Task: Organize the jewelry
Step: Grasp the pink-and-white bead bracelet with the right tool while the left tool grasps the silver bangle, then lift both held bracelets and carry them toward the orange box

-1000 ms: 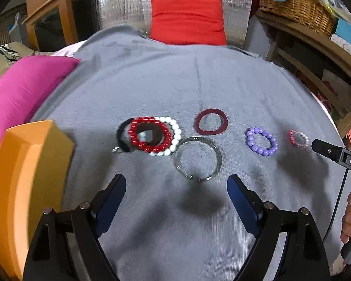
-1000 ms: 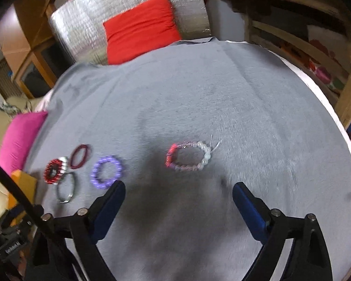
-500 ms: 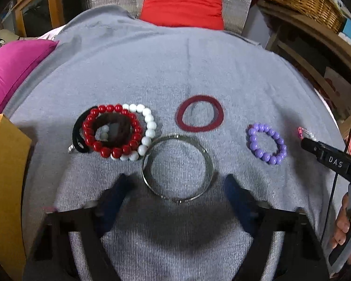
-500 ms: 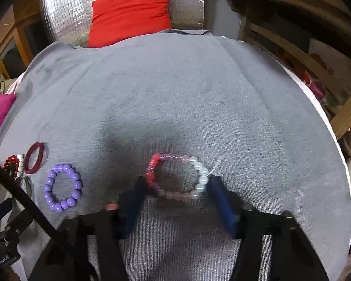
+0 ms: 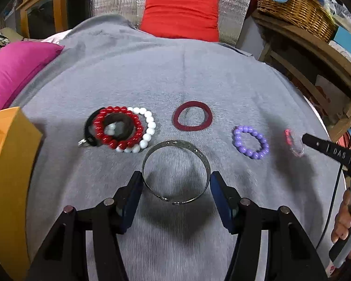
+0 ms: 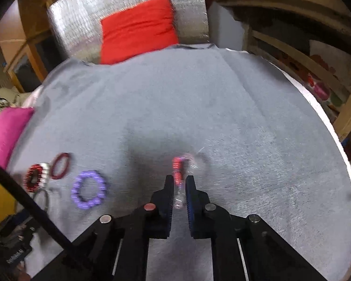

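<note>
On the grey cloth (image 5: 152,75) lie a silver bangle (image 5: 175,172), a stack of red, white and black bracelets (image 5: 119,128), a maroon band (image 5: 192,116) and a purple bead bracelet (image 5: 250,145). My left gripper (image 5: 176,182) has its jaws around the silver bangle, touching both of its sides. My right gripper (image 6: 178,180) is shut on a pink, red and clear bead bracelet (image 6: 177,171), squeezed flat between the fingers; it also shows in the left wrist view (image 5: 292,140). The purple bracelet (image 6: 89,192) lies to its left.
An orange box (image 5: 7,175) stands at the left edge. A pink cushion (image 5: 16,70) lies at far left, a red cushion (image 5: 180,14) at the back. Wooden shelves with a wicker basket (image 5: 292,4) stand to the right.
My left gripper came down and closed its jaws onto the silver bangle. My right gripper moved onto the pink and clear bracelet and shut on it, folding it flat.
</note>
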`<state>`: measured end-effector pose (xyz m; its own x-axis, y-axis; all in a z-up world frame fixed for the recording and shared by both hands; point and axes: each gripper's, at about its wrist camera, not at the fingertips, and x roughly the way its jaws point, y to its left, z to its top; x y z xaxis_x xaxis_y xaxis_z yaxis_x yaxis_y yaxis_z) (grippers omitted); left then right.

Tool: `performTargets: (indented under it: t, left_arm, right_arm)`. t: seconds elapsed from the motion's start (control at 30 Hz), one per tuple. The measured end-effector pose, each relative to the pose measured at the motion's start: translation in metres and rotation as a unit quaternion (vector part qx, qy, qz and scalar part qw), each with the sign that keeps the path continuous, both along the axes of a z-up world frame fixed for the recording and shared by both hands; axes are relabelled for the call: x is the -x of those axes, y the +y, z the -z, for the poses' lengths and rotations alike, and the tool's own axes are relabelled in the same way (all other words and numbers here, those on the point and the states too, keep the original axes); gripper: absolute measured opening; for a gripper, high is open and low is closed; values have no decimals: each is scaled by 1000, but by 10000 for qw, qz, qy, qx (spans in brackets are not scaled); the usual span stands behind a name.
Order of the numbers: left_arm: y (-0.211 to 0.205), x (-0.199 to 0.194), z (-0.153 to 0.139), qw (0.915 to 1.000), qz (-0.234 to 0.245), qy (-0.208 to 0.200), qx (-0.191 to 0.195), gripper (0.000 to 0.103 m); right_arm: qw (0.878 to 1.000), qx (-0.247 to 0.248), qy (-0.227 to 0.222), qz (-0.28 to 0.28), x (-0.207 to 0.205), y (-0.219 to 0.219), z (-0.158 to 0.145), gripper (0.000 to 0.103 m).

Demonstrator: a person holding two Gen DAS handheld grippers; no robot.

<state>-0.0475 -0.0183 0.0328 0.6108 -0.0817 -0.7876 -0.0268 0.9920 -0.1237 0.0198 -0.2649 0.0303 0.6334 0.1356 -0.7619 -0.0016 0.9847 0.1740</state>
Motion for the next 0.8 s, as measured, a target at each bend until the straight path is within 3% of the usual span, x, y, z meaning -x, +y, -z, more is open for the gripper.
performTargets:
  t: [0.27, 0.43, 0.67, 0.8]
  left_arm:
    - [9, 57, -41, 9990, -120, -410, -159, 61]
    - [25, 85, -66, 9977, -268, -622, -70, 61]
    - [62, 122, -96, 9941, -592, -907, -114, 61]
    - [87, 139, -107, 9909, -844, -1022, -228, 61]
  right_arm:
    - [9951, -754, -452, -462, 32, 5, -34, 11]
    - [9880, -1180, -630, -768, 49, 21, -48, 11]
    - [9677, -2001, -766, -1331, 65, 52, -68, 11]
    - [9473, -2607, -647, -1743, 73, 78, -71, 11]
